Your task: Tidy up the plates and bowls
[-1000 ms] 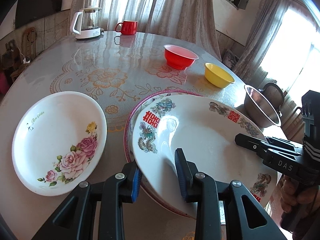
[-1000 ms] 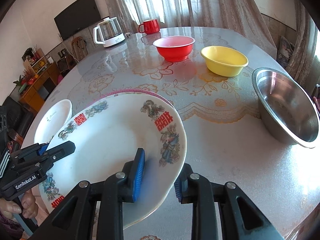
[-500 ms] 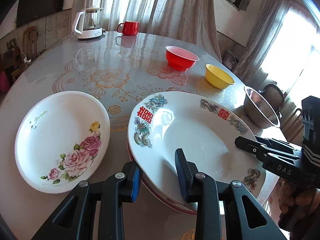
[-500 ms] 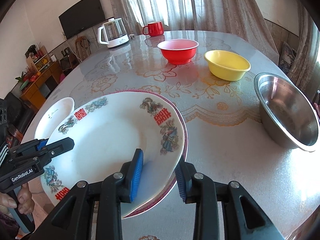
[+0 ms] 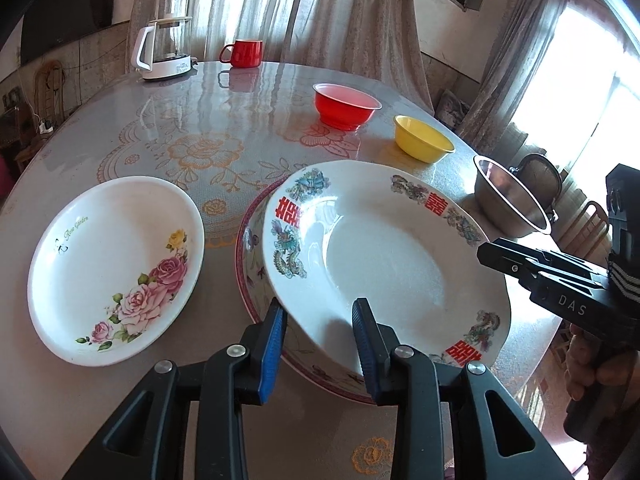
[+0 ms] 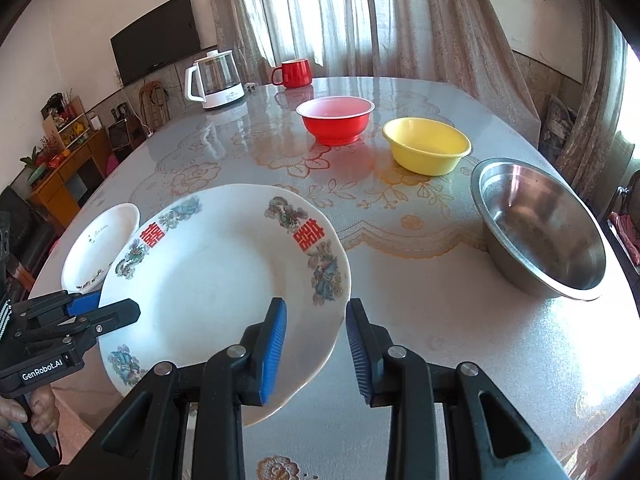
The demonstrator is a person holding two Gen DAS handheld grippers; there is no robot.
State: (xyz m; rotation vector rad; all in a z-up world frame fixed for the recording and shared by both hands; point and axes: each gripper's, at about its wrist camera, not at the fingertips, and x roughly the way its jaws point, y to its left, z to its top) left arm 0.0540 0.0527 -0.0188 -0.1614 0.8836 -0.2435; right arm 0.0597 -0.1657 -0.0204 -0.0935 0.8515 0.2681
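A large white plate with red characters and dragons (image 5: 384, 256) (image 6: 216, 280) rests on a pink-rimmed plate (image 5: 250, 276), which the right wrist view hides. My left gripper (image 5: 318, 340) straddles its near rim, one finger above and one below, with a gap. My right gripper (image 6: 314, 340) straddles the opposite rim the same way. Each gripper shows in the other's view: the right one (image 5: 516, 258), the left one (image 6: 108, 308). A white rose plate (image 5: 116, 268) (image 6: 100, 244) lies to the left.
Further back on the round table (image 5: 224, 128) stand a red bowl (image 5: 346, 104) (image 6: 335, 119), a yellow bowl (image 5: 423, 143) (image 6: 426, 150), a steel bowl (image 5: 508, 202) (image 6: 540, 232), a red mug (image 5: 242, 53) and a glass kettle (image 5: 162, 50).
The dragon plate came down from a tilted, raised pose and now sits flatter over the pink-rimmed plate. Both grippers stayed on its rim and their jaws have widened.
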